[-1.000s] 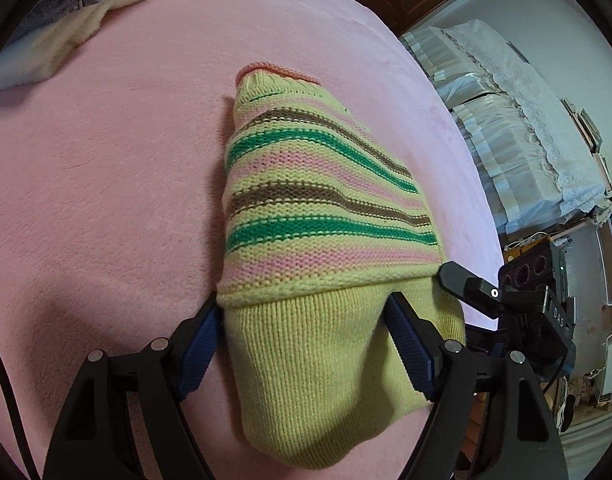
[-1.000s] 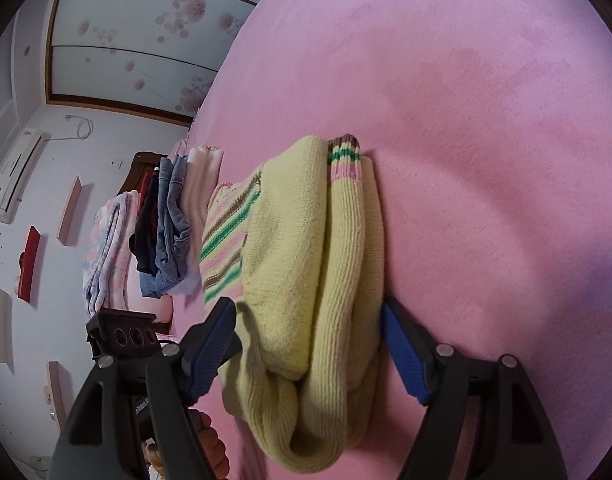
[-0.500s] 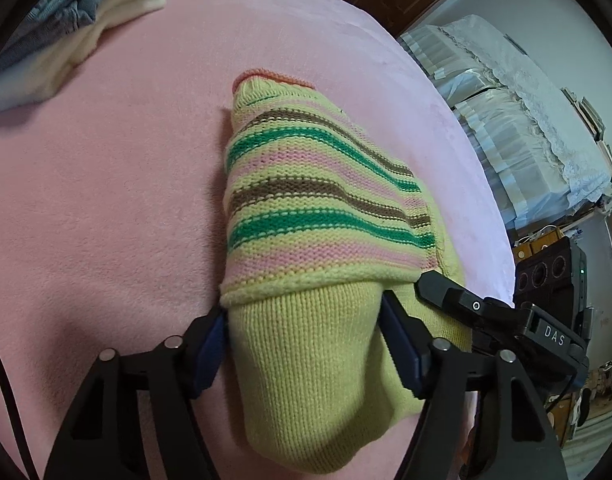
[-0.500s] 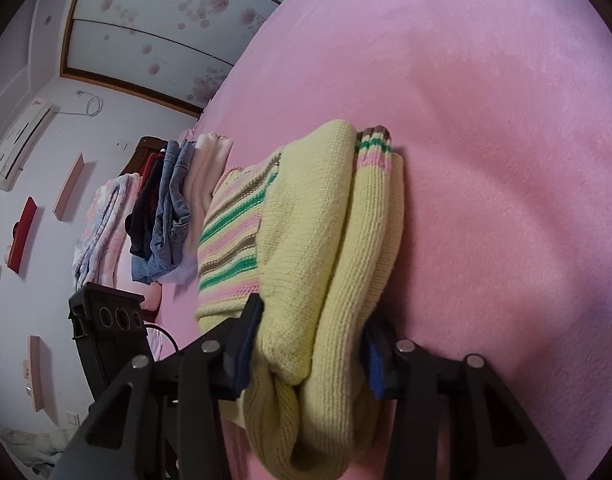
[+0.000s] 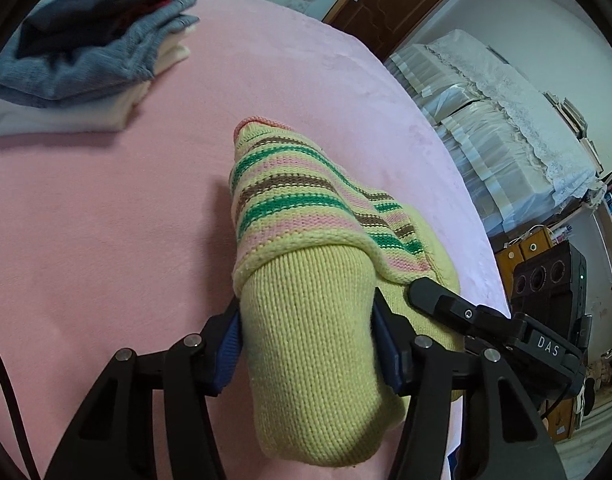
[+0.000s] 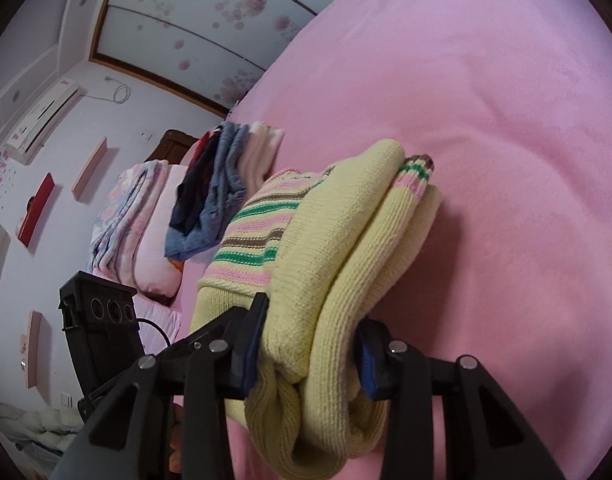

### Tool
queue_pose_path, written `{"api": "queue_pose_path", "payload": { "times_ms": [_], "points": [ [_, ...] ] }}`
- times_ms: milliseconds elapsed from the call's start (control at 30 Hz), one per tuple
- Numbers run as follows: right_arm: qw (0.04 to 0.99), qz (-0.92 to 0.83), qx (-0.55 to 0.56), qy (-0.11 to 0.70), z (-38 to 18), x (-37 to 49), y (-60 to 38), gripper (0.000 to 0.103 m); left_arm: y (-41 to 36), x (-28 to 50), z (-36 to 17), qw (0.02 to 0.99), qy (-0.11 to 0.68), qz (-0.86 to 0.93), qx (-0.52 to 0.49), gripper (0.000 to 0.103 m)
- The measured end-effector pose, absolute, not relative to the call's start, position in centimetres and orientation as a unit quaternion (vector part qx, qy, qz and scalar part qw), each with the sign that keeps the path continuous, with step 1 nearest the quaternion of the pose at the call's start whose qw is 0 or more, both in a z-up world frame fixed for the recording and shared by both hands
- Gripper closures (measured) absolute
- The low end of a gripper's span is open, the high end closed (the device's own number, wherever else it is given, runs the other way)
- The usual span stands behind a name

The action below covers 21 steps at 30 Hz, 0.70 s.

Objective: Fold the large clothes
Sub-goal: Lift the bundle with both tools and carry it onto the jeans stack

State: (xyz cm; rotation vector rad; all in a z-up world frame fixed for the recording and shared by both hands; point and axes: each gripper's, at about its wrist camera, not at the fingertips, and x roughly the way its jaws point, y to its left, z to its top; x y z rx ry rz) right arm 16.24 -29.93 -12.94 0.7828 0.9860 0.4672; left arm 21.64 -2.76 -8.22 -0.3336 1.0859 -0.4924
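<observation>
Clamping folded sweater (image 5: 306, 320): left hand-held gripper (image 5: 306, 344), right hand-held gripper (image 6: 310, 344), jaws just closed.

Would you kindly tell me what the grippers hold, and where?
Both the left gripper and right gripper clamp the folded yellow striped knitted sweater at its plain near end.

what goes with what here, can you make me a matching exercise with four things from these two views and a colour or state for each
Column one:
1. sweater
2. blanket
3. stack of folded clothes
4. door

Column two:
A. plain pink, spread over the bed
B. brown wood, shut
C. yellow knit with green, pink and brown stripes, folded
D. grey, dark and white layers piled near the far edge of the bed

Pairs: 1-C, 2-A, 3-D, 4-B
</observation>
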Motion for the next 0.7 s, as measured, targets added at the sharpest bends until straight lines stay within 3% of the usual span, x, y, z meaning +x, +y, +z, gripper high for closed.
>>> {"api": "queue_pose_path", "payload": {
  "times_ms": [367,700],
  "points": [
    [0.794,0.293,0.326,0.422,-4.7,17.1,-20.8,0.065,6.4,20.4,1.7,0.855,0.456,-0.210,-0.133,0.047],
    [0.810,0.335,0.299,0.378,2.1,28.4,-11.5,0.065,14.7,33.0,10.0,0.888,0.398,-0.212,-0.091,0.047]
  ]
}}
